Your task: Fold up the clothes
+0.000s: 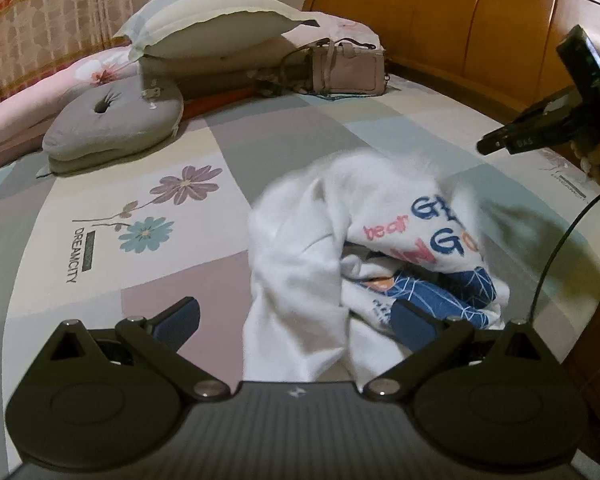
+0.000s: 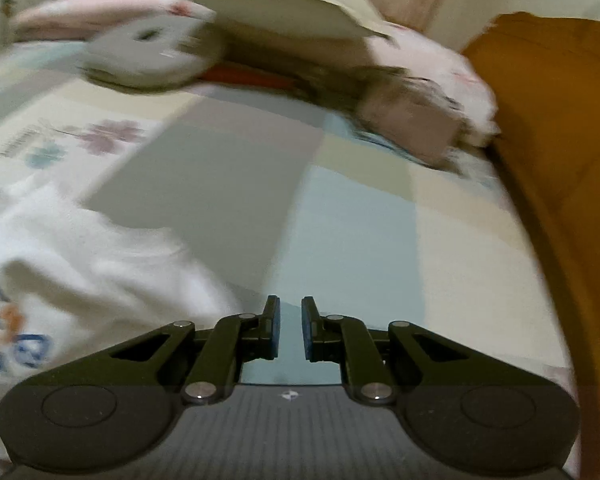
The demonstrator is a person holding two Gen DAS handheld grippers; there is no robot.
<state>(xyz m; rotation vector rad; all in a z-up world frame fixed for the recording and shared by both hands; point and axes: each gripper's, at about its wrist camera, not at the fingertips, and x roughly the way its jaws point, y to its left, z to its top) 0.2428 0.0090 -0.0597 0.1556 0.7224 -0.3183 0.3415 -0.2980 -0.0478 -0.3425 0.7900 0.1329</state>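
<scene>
patchwork bedsheet [image 1: 292, 128] in pale green, pink, cream and blue blocks covers the bed, printed with two flowers and the word dreamcity. one orange wooden headboard [image 1: 460, 20] runs along the far edge, and a checked curtain [image 1: 40, 20] hangs behind on the left. at the head of the bed sit one cream pillow [image 1: 220, 24] stacked on pink bedding, one round grey cushion [image 1: 116, 124] with a dimple, and one beige handbag [image 1: 348, 68] beside it, all well apart from the work area.

one crumpled white t-shirt [image 1: 320, 248] with blue and red lettering lies in a heap on the sheet, bunched over itself, a navy patterned part showing under its right side.

left gripper [image 1: 296, 316] has its two fingers spread wide, the shirt's near edge lying between them, unpinched. right gripper [image 2: 290, 328] is over bare sheet just right of the shirt, its fingers drawn nearly together with a narrow gap and nothing between them. the right-hand view is blurred.
</scene>
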